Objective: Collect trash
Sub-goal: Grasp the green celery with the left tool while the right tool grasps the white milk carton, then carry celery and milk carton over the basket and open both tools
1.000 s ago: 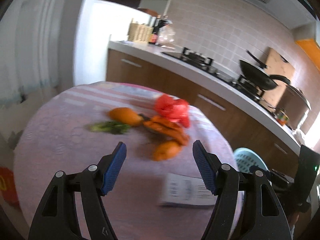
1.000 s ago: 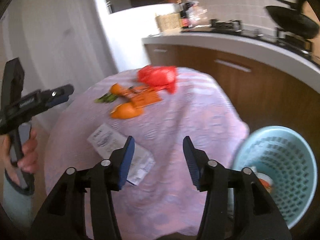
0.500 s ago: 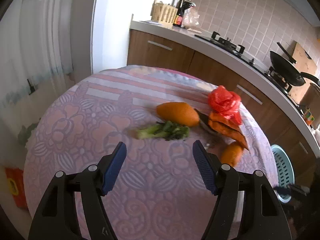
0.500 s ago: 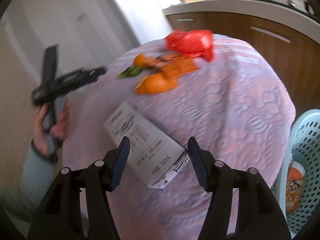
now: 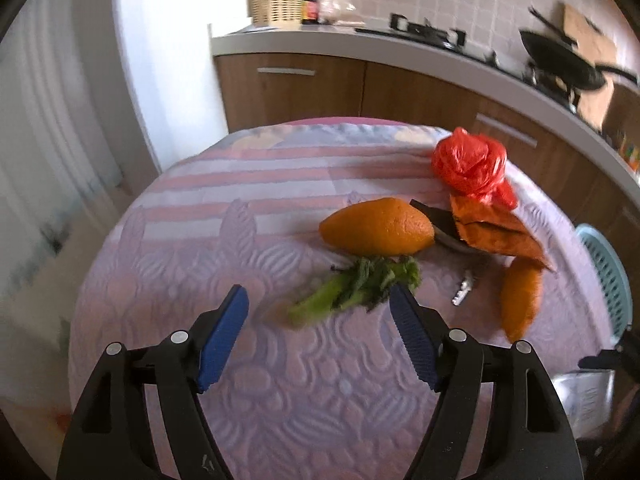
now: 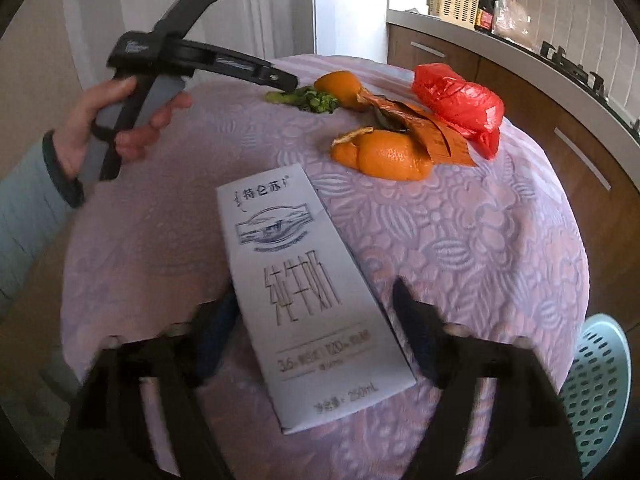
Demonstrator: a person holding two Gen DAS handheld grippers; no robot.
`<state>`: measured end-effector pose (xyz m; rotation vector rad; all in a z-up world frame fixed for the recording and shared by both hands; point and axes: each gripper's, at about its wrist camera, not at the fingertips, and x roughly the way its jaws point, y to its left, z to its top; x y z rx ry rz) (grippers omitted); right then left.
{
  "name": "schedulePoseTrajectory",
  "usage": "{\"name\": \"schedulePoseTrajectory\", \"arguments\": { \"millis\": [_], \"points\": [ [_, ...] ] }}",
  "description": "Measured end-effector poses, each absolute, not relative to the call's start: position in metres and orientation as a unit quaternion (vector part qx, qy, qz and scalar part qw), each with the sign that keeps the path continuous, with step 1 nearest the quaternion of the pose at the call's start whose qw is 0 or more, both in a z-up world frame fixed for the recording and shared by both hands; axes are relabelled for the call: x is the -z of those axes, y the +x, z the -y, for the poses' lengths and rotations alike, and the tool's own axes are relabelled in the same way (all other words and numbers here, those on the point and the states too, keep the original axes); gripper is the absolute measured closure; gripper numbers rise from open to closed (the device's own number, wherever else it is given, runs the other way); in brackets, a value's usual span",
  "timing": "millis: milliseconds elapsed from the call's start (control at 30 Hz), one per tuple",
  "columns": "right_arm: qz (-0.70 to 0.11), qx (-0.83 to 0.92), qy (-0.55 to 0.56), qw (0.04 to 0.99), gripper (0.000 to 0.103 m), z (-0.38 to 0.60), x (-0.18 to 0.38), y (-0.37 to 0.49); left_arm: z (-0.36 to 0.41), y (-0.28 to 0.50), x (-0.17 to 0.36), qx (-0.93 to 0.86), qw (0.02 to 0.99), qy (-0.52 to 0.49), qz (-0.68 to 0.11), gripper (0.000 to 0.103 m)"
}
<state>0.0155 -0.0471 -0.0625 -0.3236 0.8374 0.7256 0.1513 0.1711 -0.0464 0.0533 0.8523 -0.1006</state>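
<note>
R fingers point(image 6: 412, 332) blurred; basket point(image 6: 600, 392) cropped

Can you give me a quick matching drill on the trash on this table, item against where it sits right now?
Things:
1. milk carton
2. green vegetable stalk
3. red plastic bag
4. blue basket

Places:
A. off the table's edge, lower down
B. far side, next to the orange wrapper
C. lying flat between the right gripper's opening jaws
D. just ahead of the left gripper's opening jaws, below an orange peel

Pairs: 1-C, 2-D, 3-B, 4-A
</note>
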Motion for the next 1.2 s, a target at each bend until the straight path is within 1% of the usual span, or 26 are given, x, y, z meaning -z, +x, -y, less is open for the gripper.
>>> {"name": "schedulePoseTrajectory", "arguments": {
  "millis": [133,200,233,300,367,400,533,567,600,667,733,800,967,1033,1067,1133,1200],
  "points": [
    [-0.373,-0.322,-0.160,0.855,0.044,0.052,0.056,0.012,-0.167,0.162,0.057,0.080,0.900,0.027,-0.428,0.034],
    [-0.369,-0.310,-0.153,0.863,0.044,0.060,0.050,0.012,-0.165,0.160,0.061,0.096,0.895,0.021,-0.435,0.042],
    [-0.368,-0.302,-0.145,0.868,0.044,0.068,0.047,0.013,-0.163,0.157,0.062,0.095,0.893,0.025,-0.439,0.043],
    [-0.368,-0.290,-0.132,0.873,0.044,0.079,0.044,0.013,-0.159,0.152,0.062,0.098,0.887,0.029,-0.450,0.055],
    [-0.371,-0.283,-0.120,0.876,0.044,0.089,0.044,0.018,-0.157,0.142,0.058,0.122,0.877,0.009,-0.464,0.061],
    [-0.375,-0.280,-0.113,0.876,0.044,0.094,0.045,0.021,-0.155,0.140,0.057,0.129,0.874,0.004,-0.468,0.061],
    [-0.388,-0.274,-0.088,0.875,0.044,0.104,0.051,0.032,-0.139,0.130,0.051,0.122,0.874,0.029,-0.469,0.061],
    [-0.392,-0.273,-0.082,0.874,0.044,0.103,0.053,0.037,-0.135,0.132,0.051,0.111,0.878,0.046,-0.464,0.060],
    [-0.395,-0.273,-0.078,0.874,0.044,0.103,0.053,0.039,-0.131,0.134,0.052,0.103,0.879,0.062,-0.461,0.057],
    [-0.400,-0.272,-0.070,0.873,0.044,0.105,0.055,0.045,-0.123,0.138,0.054,0.094,0.882,0.094,-0.452,0.056],
    [-0.399,-0.272,-0.068,0.873,0.044,0.108,0.053,0.044,-0.123,0.140,0.052,0.100,0.882,0.099,-0.451,0.055],
    [-0.399,-0.273,-0.066,0.873,0.044,0.110,0.053,0.042,-0.125,0.141,0.054,0.115,0.877,0.108,-0.454,0.046],
    [-0.402,-0.274,-0.057,0.872,0.044,0.116,0.053,0.041,-0.124,0.136,0.060,0.156,0.864,0.089,-0.470,0.045],
    [-0.402,-0.274,-0.052,0.872,0.044,0.118,0.053,0.040,-0.112,0.127,0.068,0.160,0.857,0.117,-0.476,0.044],
    [-0.401,-0.274,-0.052,0.873,0.044,0.119,0.052,0.039,-0.103,0.121,0.069,0.151,0.861,0.147,-0.464,0.044],
    [-0.398,-0.273,-0.051,0.874,0.044,0.121,0.051,0.037,-0.100,0.120,0.068,0.160,0.858,0.136,-0.469,0.055],
    [-0.396,-0.271,-0.048,0.876,0.044,0.123,0.050,0.035,-0.100,0.120,0.066,0.151,0.860,0.130,-0.470,0.084]
  ]
}}
